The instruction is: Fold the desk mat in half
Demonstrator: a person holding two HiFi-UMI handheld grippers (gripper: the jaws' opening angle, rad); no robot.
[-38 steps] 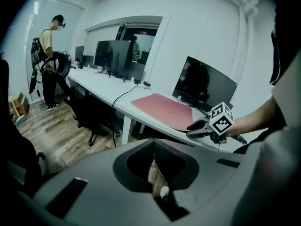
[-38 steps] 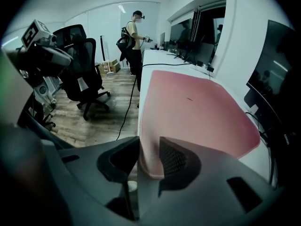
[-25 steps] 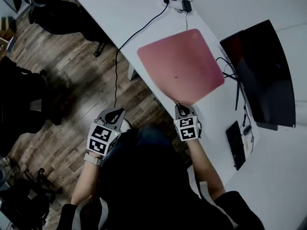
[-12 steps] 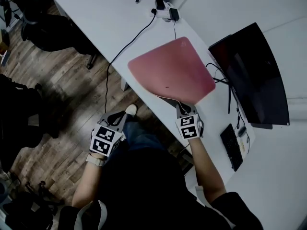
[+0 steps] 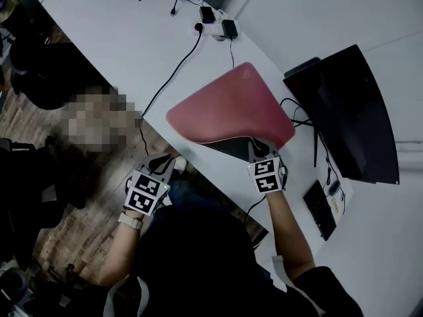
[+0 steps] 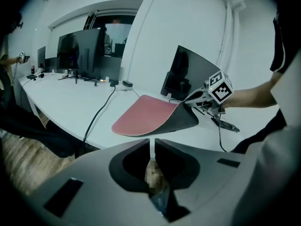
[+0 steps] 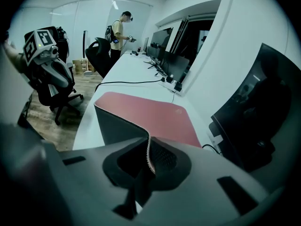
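Observation:
A pink desk mat [image 5: 228, 104] lies on the white desk [image 5: 119, 32]. Its near right corner is raised off the desk, and the dark underside [image 5: 228, 148] shows below the curl. My right gripper [image 5: 257, 146] is shut on that corner; in the right gripper view the mat's edge [image 7: 149, 150] runs between the jaws [image 7: 148, 144]. My left gripper [image 5: 164, 162] hangs off the desk's front edge, above the floor and apart from the mat [image 6: 143, 117]. Its jaws [image 6: 152, 144] are opening to a thin slit, with nothing between them.
A dark monitor [image 5: 344, 111] stands just right of the mat. A power strip [image 5: 215, 27] with a black cable [image 5: 170, 73] lies behind it. A black keyboard [image 5: 320, 207] sits near my right arm. An office chair [image 7: 100, 54] and a person [image 7: 120, 29] are further along the desk.
My right gripper has lifted the mat's near corner, so the edge curls up and the dark underside shows. The left gripper stays off the desk edge.

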